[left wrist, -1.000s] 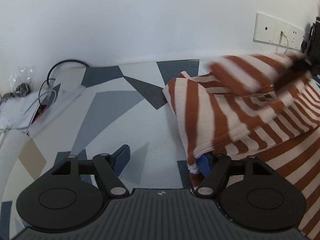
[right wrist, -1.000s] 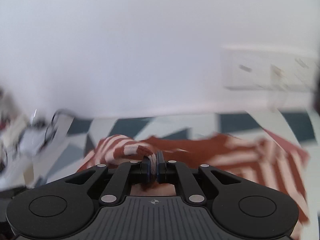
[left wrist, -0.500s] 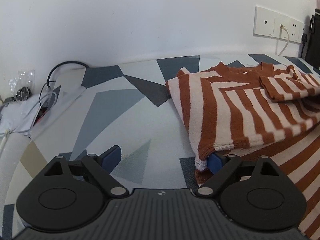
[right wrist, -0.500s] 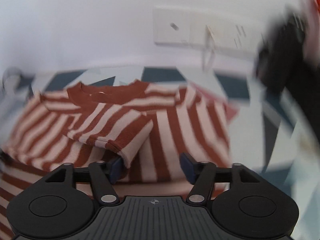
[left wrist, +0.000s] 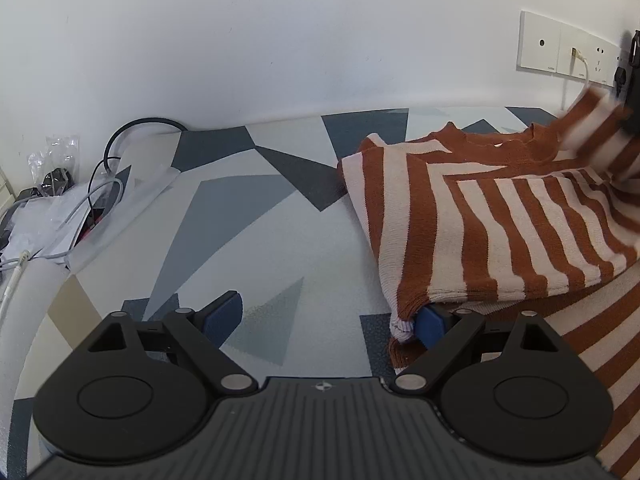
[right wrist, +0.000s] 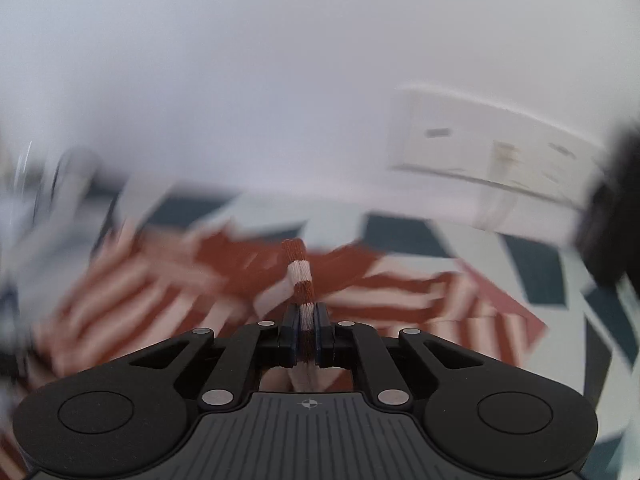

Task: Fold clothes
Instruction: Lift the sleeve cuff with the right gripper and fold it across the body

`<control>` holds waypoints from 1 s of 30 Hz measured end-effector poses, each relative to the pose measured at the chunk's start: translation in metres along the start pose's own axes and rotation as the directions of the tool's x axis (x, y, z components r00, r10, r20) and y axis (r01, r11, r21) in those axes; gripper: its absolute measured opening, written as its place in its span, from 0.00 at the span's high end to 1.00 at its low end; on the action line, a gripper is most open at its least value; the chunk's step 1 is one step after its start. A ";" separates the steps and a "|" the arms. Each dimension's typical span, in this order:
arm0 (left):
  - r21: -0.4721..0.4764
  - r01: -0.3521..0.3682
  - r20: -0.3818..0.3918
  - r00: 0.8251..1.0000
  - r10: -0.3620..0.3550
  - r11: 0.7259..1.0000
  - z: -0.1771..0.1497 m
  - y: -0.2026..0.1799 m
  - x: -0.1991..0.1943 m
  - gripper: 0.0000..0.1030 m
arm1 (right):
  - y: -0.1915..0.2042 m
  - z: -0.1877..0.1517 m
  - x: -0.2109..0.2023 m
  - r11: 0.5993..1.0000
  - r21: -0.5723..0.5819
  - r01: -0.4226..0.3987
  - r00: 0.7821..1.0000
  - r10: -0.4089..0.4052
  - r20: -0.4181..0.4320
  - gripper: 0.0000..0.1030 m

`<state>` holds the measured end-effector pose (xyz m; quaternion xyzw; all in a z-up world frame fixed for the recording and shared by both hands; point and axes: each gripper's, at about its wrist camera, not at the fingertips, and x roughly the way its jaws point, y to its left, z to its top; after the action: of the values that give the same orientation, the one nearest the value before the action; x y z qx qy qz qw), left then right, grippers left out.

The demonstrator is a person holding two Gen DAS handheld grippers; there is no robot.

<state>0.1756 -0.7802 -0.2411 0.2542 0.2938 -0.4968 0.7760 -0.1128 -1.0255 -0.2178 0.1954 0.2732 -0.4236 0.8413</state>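
Observation:
A rust-and-cream striped sweater (left wrist: 500, 224) lies on the patterned surface at the right of the left wrist view, its left side folded over. My left gripper (left wrist: 328, 316) is open, its right fingertip (left wrist: 430, 322) tucked under the folded edge. My right gripper (right wrist: 307, 316) is shut on a striped sleeve (right wrist: 298, 272) of the sweater and holds it up above the garment; this view is blurred by motion. The lifted sleeve also shows at the far right of the left wrist view (left wrist: 588, 120).
The surface (left wrist: 248, 216) has a grey, white and dark geometric pattern. Cables and plastic bags (left wrist: 60, 200) lie at its left edge. A white wall with socket plates (left wrist: 560, 48) stands behind, and a dark object (left wrist: 632, 80) hangs at the far right.
My right gripper, open over the folded sleeve half a second ago, has shut on a sleeve and lifted it. My left gripper has stayed open at the folded edge.

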 end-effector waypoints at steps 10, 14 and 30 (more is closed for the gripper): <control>-0.051 -0.013 -0.004 1.000 0.013 0.999 -0.003 0.001 0.000 0.10 | -0.151 -0.066 -0.045 0.769 0.637 -0.056 0.997 0.074 -0.001 0.89; -0.038 -0.032 0.003 0.999 0.032 0.999 -0.003 -0.002 -0.001 0.10 | -0.162 -0.082 -0.046 0.727 0.683 -0.069 0.995 0.100 -0.006 0.74; -0.125 -0.052 0.031 0.998 0.056 0.991 -0.001 -0.015 -0.015 0.06 | -0.069 0.040 -0.044 0.889 0.387 -0.246 0.969 0.231 0.085 0.95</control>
<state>0.1566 -0.7757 -0.2330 0.2046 0.3038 -0.4606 0.8085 -0.1795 -1.0604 -0.1659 0.3849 0.1407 -0.3670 0.8351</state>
